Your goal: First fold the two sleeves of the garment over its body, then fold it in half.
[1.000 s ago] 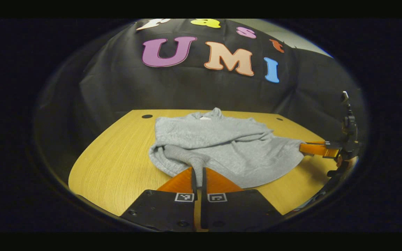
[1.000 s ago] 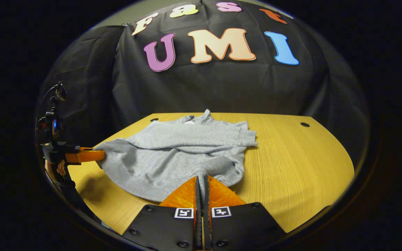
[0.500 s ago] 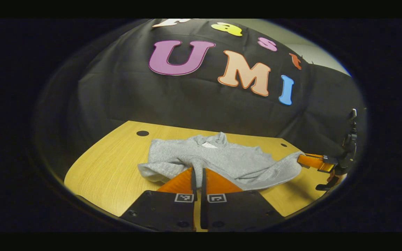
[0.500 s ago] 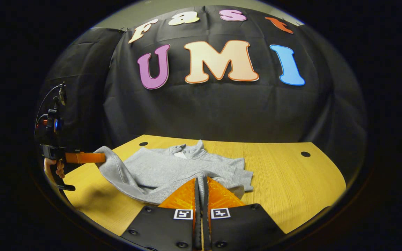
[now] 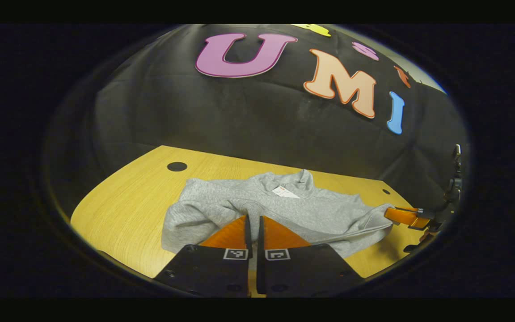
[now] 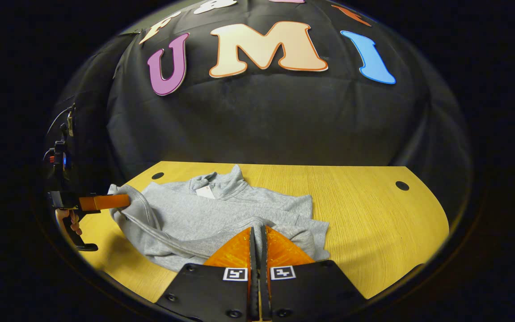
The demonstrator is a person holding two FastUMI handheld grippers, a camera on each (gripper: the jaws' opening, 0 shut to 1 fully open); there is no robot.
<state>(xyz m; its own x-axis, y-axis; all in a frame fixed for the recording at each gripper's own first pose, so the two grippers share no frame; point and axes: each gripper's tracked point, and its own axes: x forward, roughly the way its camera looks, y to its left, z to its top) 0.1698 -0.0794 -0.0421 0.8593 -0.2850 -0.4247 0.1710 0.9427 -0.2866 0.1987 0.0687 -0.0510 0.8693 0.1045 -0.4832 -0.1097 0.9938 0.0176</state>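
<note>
A grey sweatshirt [image 5: 284, 208] lies on the wooden table [image 5: 128, 205], its collar with a white tag [image 5: 285, 191] toward the far wall. My left gripper [image 5: 253, 218] is shut on the garment's near hem at one corner. My right gripper [image 6: 257, 229] is shut on the hem at the other corner. The hem is lifted and carried over the body toward the collar, so the sweatshirt [image 6: 221, 214] is doubling over. In the left gripper view the right gripper [image 5: 394, 215] shows at the right, holding the cloth. In the right gripper view the left gripper [image 6: 121, 201] shows at the left, with a hand [image 6: 67, 219] below it.
The table [image 6: 373, 214] has bare wood to the right of the garment in the right gripper view. Round cable holes [image 5: 177, 166] [image 6: 402, 185] sit near its far corners. The black cloth wall rises just behind the table's far edge.
Both grippers have carried the hem forward toward the collar. The spread lower body has folded over, and the visible garment is now shorter front to back.
</note>
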